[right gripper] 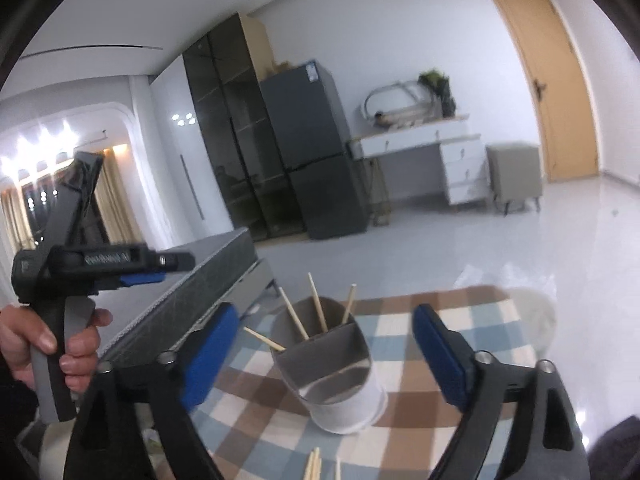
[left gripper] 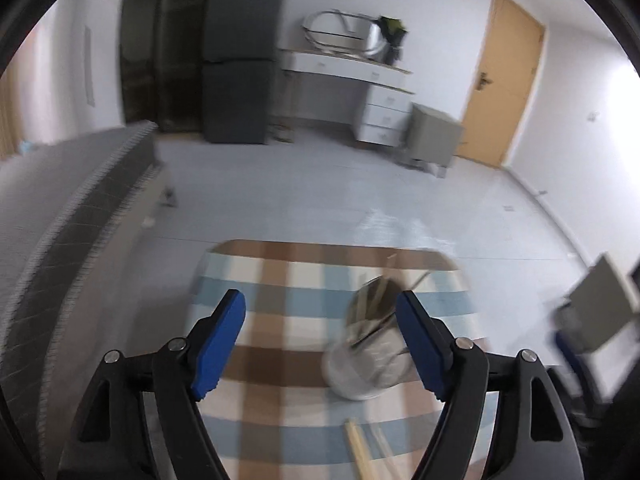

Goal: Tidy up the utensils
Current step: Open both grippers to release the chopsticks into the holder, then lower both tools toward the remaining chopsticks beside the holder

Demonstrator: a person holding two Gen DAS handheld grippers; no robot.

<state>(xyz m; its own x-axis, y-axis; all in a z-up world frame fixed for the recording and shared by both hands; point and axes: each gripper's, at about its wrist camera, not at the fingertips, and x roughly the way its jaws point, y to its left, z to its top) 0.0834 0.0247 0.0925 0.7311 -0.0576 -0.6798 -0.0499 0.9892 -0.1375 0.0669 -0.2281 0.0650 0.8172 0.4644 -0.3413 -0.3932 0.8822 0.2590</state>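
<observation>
On the checked worktop (right gripper: 460,320) your utensil holder (right gripper: 340,384) stands with chopsticks (right gripper: 318,304) inside; loose chopsticks (right gripper: 314,466) are cut off by the frame. Your right hand-held gripper (right gripper: 324,340) gapes empty, framing it. Your left hand-held gripper (left gripper: 322,320) is spread too, its view blurred. Beyond: fridge (right gripper: 312,152), door (right gripper: 556,88).

My pads (right gripper: 208,356) are matt blue rubbery plastic on smooth black plastic arms. Holder (right gripper: 340,376): pale, smooth, dull sheen; looks like brushed metal in the left view, blurred there. Chopsticks (right gripper: 318,304): bare light wood, matt. Tablecloth (right gripper: 460,320): checked woven cloth, soft, unshiny. Floor (right gripper: 500,240): glossy pale tile.
</observation>
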